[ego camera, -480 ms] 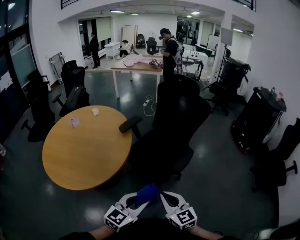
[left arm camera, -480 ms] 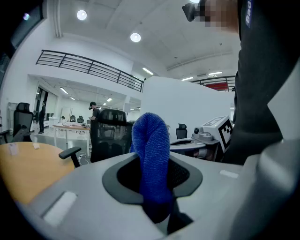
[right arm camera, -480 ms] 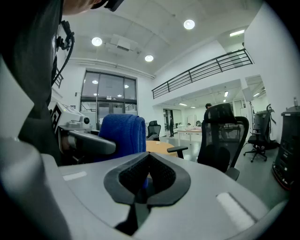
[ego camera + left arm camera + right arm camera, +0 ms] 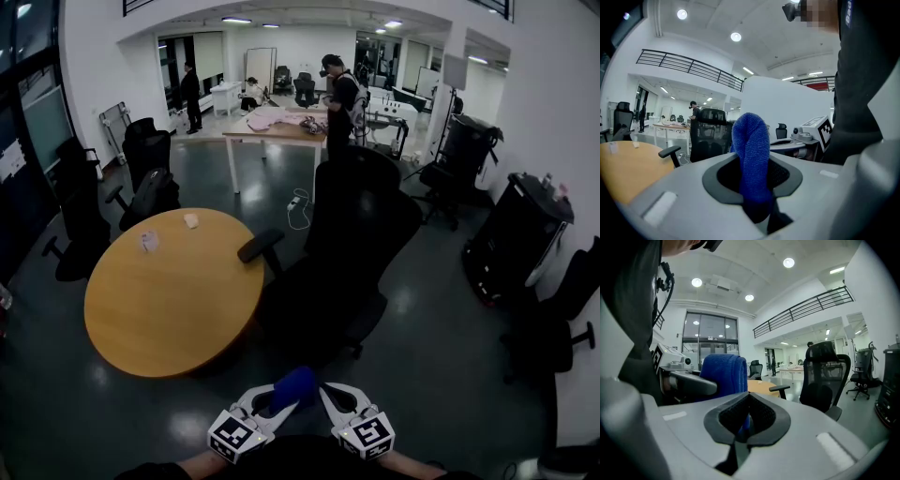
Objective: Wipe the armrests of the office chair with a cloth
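Almost nothing differs from half a second ago. In the head view the two claws sit in the same spot low in the picture, side by side over the dark polished floor. The rest of the room has slid a touch upward in the frame.

The left claw is clenched on the blue terry cloth. The left gripper view shows the cloth standing up as a folded hump between the black pads of the left claw. The cloth is held in the air, clear of both chair and surface, just as before.

The right claw lies just beside the cloth's free end. In the right gripper view its jaws are drawn together with only a thin slit between them. A sliver of blue shows through the slit, and the cloth hangs to the left beyond it. Nothing is plainly caught there.

The black mesh-backed office chair stands ahead of the claws, well apart from them, unmoved. Its padded black armrest reaches toward the far right edge of the round wooden surface. Two small pale objects, one and another, rest near the surface's far edge as earlier.

Farther back, a person in dark clothes stands at a long pale table, shifted only slightly.
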